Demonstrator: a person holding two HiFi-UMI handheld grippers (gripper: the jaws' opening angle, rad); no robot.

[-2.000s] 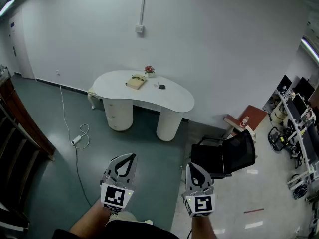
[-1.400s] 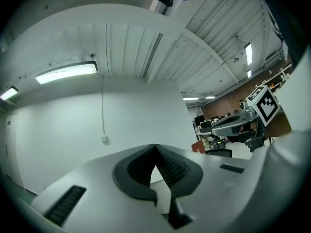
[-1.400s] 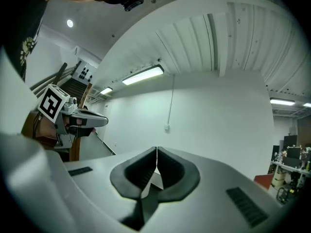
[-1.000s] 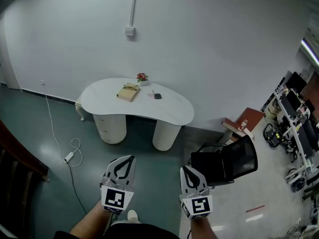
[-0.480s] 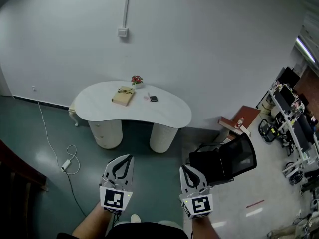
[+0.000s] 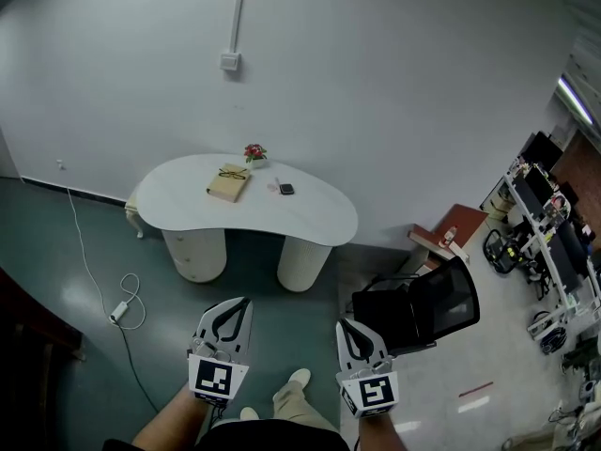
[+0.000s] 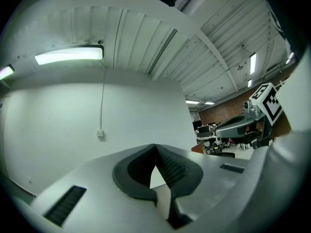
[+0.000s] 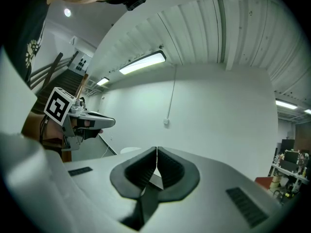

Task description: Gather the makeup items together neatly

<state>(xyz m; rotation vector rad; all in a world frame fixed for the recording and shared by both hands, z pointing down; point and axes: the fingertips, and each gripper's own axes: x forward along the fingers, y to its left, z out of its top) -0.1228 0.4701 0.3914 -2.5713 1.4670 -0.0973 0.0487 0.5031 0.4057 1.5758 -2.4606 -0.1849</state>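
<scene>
Lying on counter point(image 6: 319, 222), well ahead of left hand-held gripper point(image 6: 244, 303) and right hand-held gripper point(image 6: 344, 327): makeup items point(image 6: 285, 189). Both jaw pairs together, empty. Counter looks larger than 2 s ago.

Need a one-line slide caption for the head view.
Empty-handed: left gripper and right gripper, both shut, point toward a white table holding a book and flowers.
</scene>
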